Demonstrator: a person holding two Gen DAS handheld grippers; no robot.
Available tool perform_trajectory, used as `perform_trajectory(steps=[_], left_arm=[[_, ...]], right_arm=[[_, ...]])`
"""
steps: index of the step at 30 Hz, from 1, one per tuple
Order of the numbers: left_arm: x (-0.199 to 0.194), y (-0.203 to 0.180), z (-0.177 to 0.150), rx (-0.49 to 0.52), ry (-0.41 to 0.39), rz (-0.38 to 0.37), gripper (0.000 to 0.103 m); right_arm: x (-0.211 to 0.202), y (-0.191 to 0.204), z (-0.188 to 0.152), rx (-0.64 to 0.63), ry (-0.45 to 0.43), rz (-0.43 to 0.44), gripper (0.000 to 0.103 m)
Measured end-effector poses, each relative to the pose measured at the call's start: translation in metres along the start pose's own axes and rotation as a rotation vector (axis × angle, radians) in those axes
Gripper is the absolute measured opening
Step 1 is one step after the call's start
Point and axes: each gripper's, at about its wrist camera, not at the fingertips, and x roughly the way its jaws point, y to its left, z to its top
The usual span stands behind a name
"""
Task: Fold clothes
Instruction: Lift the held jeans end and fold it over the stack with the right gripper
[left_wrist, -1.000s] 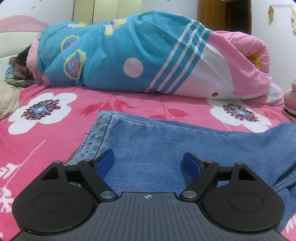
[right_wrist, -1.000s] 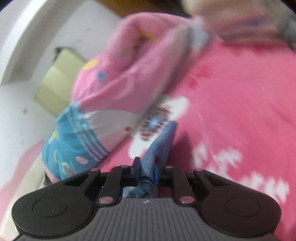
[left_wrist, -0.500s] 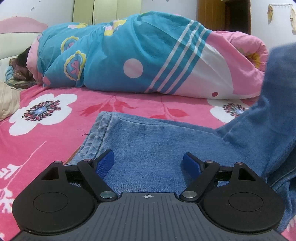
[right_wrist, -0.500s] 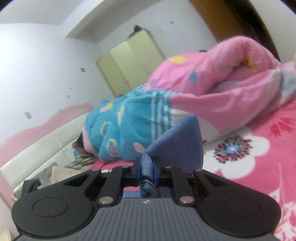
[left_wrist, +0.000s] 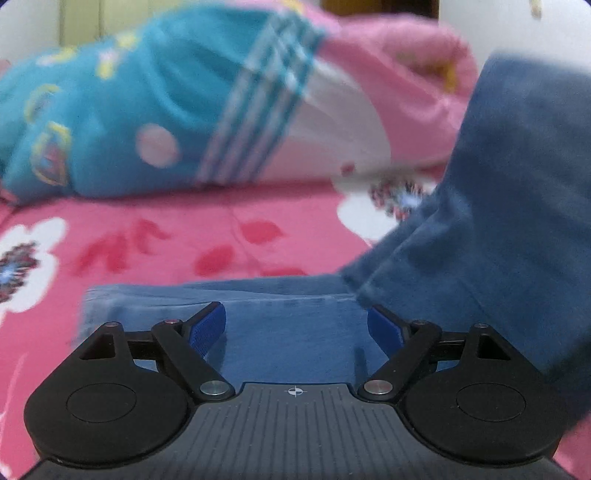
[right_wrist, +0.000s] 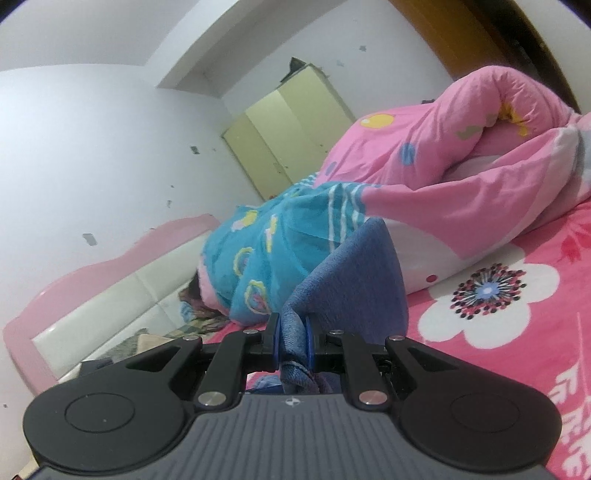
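Pinching jeans (right_wrist: 354, 280): right gripper (right_wrist: 292, 345); left gripper (left_wrist: 295, 328) wide.

A bed (left_wrist: 155, 240) with a pink flowered sheet carries blue jeans (left_wrist: 288, 332) lying at its near edge and a rolled pink-and-teal quilt (left_wrist: 192, 110) behind.
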Motion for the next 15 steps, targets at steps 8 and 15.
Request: perform_trajectory(steps=[8,15], left_arm=[[0.011,0.006,0.009,-0.069,0.034,0.006,0.084],[-0.087,0.073,-0.04,-0.258,-0.232,0.099,0.085]], right_arm=[[0.0,-0.01,-0.002,0.045,0.001,0.06,0.015],[0.042,0.013,0.002,0.024,0.056,0.129,0.015]])
